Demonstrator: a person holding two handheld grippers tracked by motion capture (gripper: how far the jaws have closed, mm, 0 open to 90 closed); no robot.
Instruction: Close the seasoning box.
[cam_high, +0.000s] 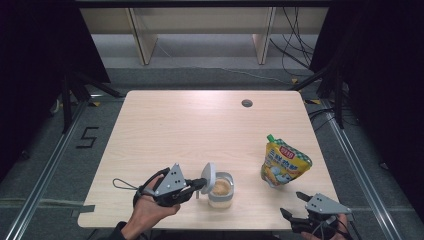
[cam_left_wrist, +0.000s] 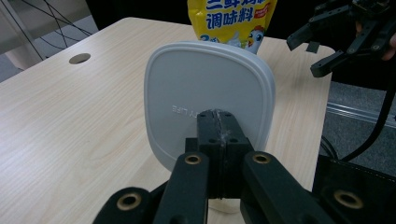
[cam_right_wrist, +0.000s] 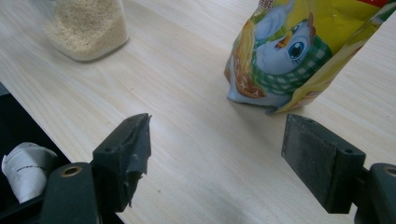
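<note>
1. Near the front edge of the surface (cam_high: 165, 120), the container (cam_high: 220, 191) of granules sits with its grey lid (cam_high: 209, 178) flipped up on edge.
2. I'd keep that lid steady and fully back so the yellow seasoning pouch (cam_high: 284, 162) can come in over the opening without bumping it.
3. Left hand-held gripper (cam_high: 199, 185): jaws closed tight, pinching the lid's lower edge.
4. Right hand-held gripper (cam_high: 296, 205): jaws wide, holding nothing, hovering short of the pouch.

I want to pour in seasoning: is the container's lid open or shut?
Open: the lid stands raised beside the container, its granules exposed, the left gripper at its edge.
</note>
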